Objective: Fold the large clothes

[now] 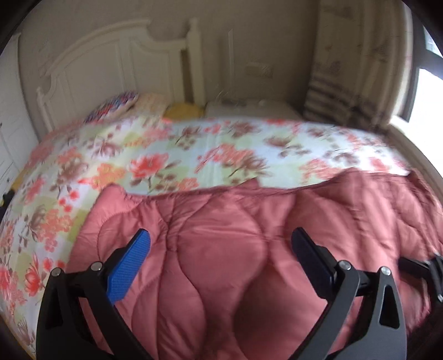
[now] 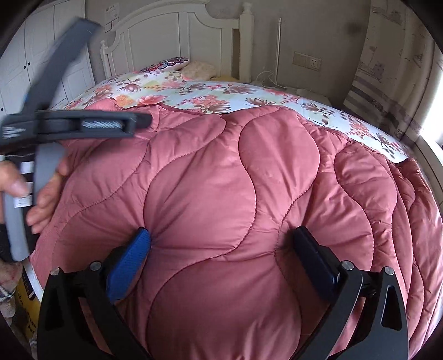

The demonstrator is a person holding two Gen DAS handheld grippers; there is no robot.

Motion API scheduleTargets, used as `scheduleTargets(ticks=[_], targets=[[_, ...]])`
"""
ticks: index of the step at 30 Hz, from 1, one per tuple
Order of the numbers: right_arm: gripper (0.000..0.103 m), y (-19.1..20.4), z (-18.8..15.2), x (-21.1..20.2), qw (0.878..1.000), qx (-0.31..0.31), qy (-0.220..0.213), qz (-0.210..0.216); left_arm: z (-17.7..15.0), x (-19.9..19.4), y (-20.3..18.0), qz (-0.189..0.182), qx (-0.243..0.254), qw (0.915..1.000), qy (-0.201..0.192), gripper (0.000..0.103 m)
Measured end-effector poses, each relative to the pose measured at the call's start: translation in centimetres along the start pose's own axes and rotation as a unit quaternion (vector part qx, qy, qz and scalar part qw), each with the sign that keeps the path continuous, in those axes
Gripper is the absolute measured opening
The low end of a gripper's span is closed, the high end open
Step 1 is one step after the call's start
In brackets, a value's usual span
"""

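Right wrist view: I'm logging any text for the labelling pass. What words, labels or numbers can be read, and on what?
None can be read.
White labels on the left tool's handle: too blurred.
Papers on the wall: too small.
Yellow box at lower left: print too blurred.
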State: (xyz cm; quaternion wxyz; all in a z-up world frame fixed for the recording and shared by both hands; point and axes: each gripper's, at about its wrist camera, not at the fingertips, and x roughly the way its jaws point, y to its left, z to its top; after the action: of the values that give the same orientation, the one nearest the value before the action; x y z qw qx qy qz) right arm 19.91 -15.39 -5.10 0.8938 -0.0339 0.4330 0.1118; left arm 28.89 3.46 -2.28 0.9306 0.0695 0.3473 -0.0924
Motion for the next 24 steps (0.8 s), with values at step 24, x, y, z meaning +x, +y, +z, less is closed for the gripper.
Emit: scheduleTargets(ticks=[24], targets=[[0.099,-12.0,-6.5,-5.0,0.989,0.131,-0.019,-0.073,-3.4,3.3,-0.4,-0.022,0.014,0.9993,0.028,0.101]])
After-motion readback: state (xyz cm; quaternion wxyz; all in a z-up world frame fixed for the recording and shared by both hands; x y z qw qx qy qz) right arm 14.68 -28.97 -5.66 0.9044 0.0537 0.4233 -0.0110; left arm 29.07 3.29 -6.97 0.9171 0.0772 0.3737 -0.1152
